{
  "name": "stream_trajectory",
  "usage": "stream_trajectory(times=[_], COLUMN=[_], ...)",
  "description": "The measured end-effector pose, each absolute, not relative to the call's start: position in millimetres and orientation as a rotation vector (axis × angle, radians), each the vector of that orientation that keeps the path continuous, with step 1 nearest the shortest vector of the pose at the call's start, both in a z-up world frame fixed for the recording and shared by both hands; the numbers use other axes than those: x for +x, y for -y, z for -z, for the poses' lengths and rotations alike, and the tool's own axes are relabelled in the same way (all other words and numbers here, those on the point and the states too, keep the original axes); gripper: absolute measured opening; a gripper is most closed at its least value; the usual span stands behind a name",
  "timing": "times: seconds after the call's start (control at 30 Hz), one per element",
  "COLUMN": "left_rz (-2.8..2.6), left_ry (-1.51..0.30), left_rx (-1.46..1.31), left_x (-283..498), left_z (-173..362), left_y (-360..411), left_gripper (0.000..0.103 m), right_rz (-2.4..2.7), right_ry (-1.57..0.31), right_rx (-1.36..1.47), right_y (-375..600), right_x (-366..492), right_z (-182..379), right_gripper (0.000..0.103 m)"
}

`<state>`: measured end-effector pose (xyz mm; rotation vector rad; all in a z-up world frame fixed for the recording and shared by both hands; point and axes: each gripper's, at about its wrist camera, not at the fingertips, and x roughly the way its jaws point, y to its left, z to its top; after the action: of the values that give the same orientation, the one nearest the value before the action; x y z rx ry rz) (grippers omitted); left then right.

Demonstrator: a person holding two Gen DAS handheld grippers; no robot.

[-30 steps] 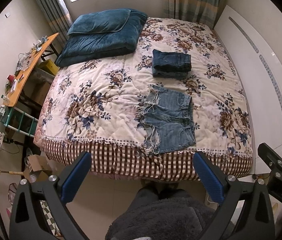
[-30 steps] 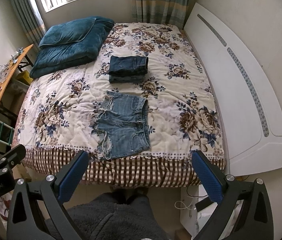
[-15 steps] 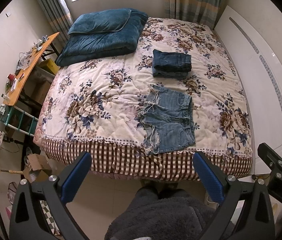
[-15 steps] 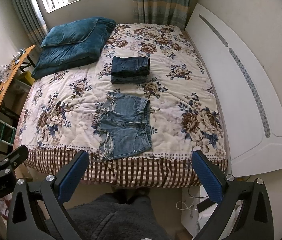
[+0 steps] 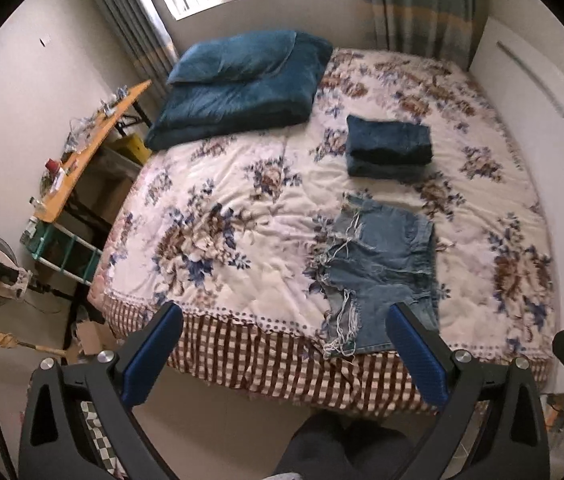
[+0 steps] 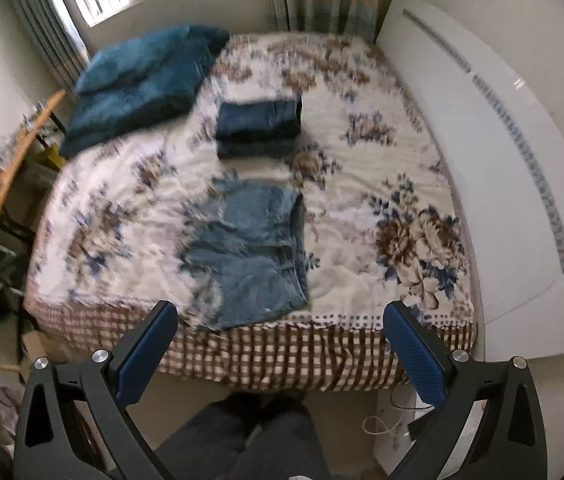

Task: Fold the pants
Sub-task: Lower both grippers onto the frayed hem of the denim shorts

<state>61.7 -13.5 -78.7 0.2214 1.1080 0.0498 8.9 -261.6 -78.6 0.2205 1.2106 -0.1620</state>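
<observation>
Light blue frayed denim shorts (image 5: 381,268) lie flat near the front edge of the floral bed (image 5: 242,232), waistband to the right. They also show in the right wrist view (image 6: 254,248), blurred. My left gripper (image 5: 282,344) is open and empty, held above the floor in front of the bed, its right finger over the shorts' near edge. My right gripper (image 6: 278,344) is open and empty, just short of the bed's front edge.
A stack of folded dark jeans (image 5: 387,146) lies behind the shorts. A dark teal duvet and pillow (image 5: 242,84) sit at the far left. A white headboard (image 6: 501,152) runs along the right. A cluttered orange desk (image 5: 82,152) stands left of the bed.
Both grippers have moved forward and down toward the bed. The shorts now look larger and closer. The right wrist view is motion-blurred.
</observation>
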Motion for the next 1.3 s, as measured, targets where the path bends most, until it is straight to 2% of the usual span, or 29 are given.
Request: stream_trajectory(times=[0.33, 0.6, 0.7, 0.8, 0.87, 0.9, 0.93, 0.97, 1.0, 1.03, 1.07, 1.1, 1.23, 1.27, 1.3], left_rz=[-0.111, -0.071, -0.003, 0.079, 0.137, 0.156, 0.170, 0.173, 0.172, 0.172, 0.168, 0.165, 0.146, 0.150, 0.151], left_ry=[-1.390, -1.702, -1.803, -1.872, -1.893, -1.898, -1.903, -1.890, -1.873, -1.859, -1.845, -1.837, -1.835, -1.830, -1.837], left_rx=[0.309, 0.074, -0.036, -0.154, -0.179, -0.154, -0.131, -0.085, -0.046, -0.019, 0.002, 0.018, 0.075, 0.116, 0.127], left_x=[114.9, 147.2, 151.6, 150.8, 146.0, 144.0, 141.5, 139.1, 136.9, 135.5, 134.8, 133.7, 123.7, 119.4, 115.6], left_z=[294.3, 472.2, 521.1, 554.7, 570.2, 575.0, 579.2, 580.0, 578.2, 575.0, 570.8, 566.4, 553.9, 552.7, 552.4], left_y=[31.5, 9.7, 9.8, 16.3, 28.0, 33.5, 40.8, 48.1, 54.1, 58.7, 62.8, 65.9, 69.9, 67.8, 65.4], left_gripper=[0.103, 0.102, 0.097, 0.088, 0.074, 0.068, 0.054, 0.045, 0.041, 0.032, 0.026, 0.023, 0.017, 0.017, 0.018], right_rz=[0.087, 0.049, 0.066, 0.086, 0.089, 0.091, 0.095, 0.109, 0.123, 0.138, 0.145, 0.139, 0.121, 0.119, 0.115], right_ry=[-1.428, -1.614, -1.646, -1.660, -1.661, -1.660, -1.658, -1.655, -1.636, -1.629, -1.621, -1.599, -1.564, -1.571, -1.587], right_rx=[0.208, 0.311, 0.464, 0.630, 0.721, 0.779, 0.807, 0.809, 0.788, 0.762, 0.745, 0.742, 0.782, 0.783, 0.788], right_y=[281.1, 296.3, 313.4, 328.0, 333.0, 334.8, 335.3, 335.0, 332.8, 330.3, 327.4, 323.0, 306.0, 303.5, 302.3], right_x=[80.1, 106.1, 107.3, 107.4, 105.8, 104.3, 103.3, 102.5, 100.3, 98.2, 94.6, 90.2, 68.8, 64.5, 61.1], right_z=[314.8, 502.1, 549.9, 587.3, 606.1, 616.6, 622.3, 626.3, 626.7, 626.3, 623.0, 620.5, 604.3, 601.3, 600.1], right_gripper=[0.103, 0.103, 0.103, 0.101, 0.097, 0.088, 0.079, 0.077, 0.069, 0.057, 0.053, 0.042, 0.030, 0.020, 0.017])
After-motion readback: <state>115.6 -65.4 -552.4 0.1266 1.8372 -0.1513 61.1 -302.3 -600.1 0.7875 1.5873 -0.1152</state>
